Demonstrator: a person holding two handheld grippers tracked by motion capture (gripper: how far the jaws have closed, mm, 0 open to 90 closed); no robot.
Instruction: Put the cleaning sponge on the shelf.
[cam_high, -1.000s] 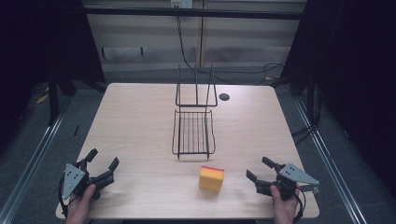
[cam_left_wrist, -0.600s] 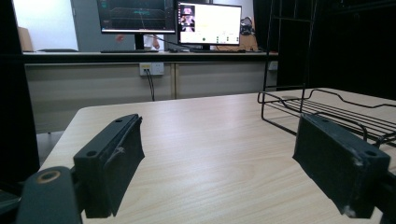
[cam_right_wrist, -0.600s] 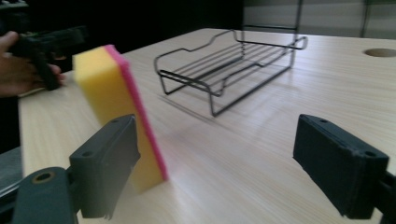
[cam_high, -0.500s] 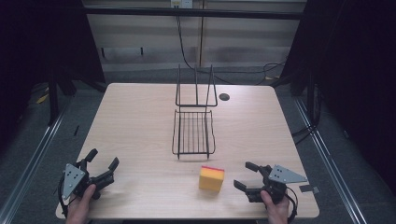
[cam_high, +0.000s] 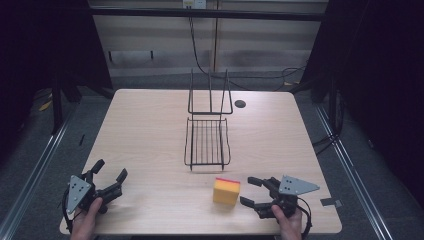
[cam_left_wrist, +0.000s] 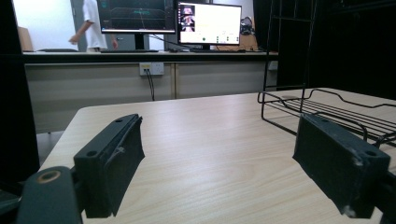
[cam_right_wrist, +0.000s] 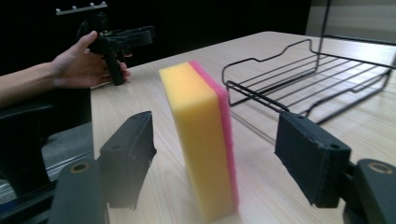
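Note:
A yellow sponge with a pink face (cam_high: 226, 191) stands on edge near the front of the wooden table (cam_high: 150, 130). My right gripper (cam_high: 251, 191) sits just right of it and points at it. In the right gripper view the sponge (cam_right_wrist: 201, 140) stands between the two jaws of the right gripper (cam_right_wrist: 215, 125), with a gap on each side; the jaws have just been closing and the pads do not touch it. My left gripper (cam_high: 111, 170) rests at the front left, open and holding nothing, as the left gripper view (cam_left_wrist: 215, 154) also shows.
A black wire rack (cam_high: 207, 140) with an upright back lies mid-table, just behind the sponge. A small dark round hole (cam_high: 240, 104) sits to the right of the rack's back. A grey scrap (cam_high: 330, 202) lies at the front right edge. Monitors (cam_left_wrist: 209, 22) stand beyond the table.
My right gripper has moved left towards the sponge and its jaws stand narrower than before. The left gripper and the sponge have kept still.

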